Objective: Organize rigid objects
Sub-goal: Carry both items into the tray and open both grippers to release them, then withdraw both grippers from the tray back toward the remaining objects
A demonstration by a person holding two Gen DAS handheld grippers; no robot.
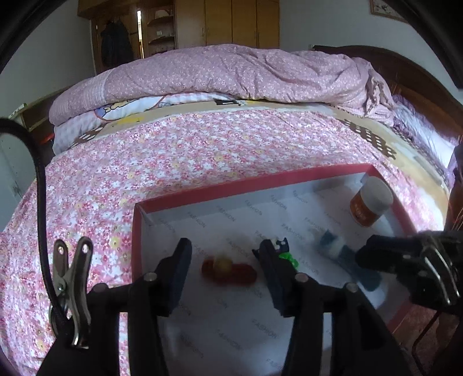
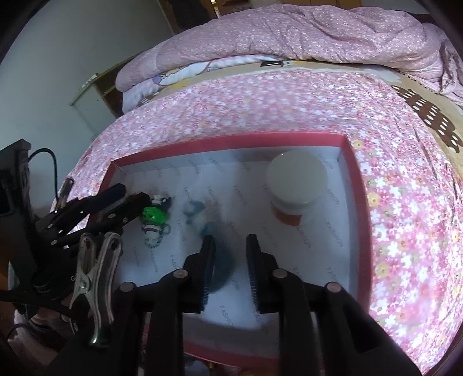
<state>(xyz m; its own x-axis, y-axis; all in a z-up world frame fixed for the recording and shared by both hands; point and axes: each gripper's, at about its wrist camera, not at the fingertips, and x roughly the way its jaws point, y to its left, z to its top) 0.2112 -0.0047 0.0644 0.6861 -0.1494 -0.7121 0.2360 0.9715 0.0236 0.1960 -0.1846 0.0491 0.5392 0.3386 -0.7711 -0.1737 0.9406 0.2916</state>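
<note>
A pink-rimmed box (image 1: 254, 180) (image 2: 231, 139) with white lining lies on the flowered bedspread. Inside it are an orange jar with a white lid (image 1: 371, 201) (image 2: 295, 185), a blurred blue and white object (image 1: 344, 254) (image 2: 202, 219), a green and white toy figure (image 1: 286, 254) (image 2: 153, 218), and a red and yellow toy (image 1: 228, 270). My left gripper (image 1: 225, 260) is open over the box, with the red and yellow toy between its fingers. My right gripper (image 2: 230, 254) is open and empty over the box floor, above the blue object.
The box rests on a bed with a pink flowered sheet (image 1: 173, 156). A folded pink quilt (image 1: 231, 72) lies at the far side. A dark wooden headboard (image 1: 405, 69) is at the right. Wooden wardrobes (image 1: 225, 23) stand behind.
</note>
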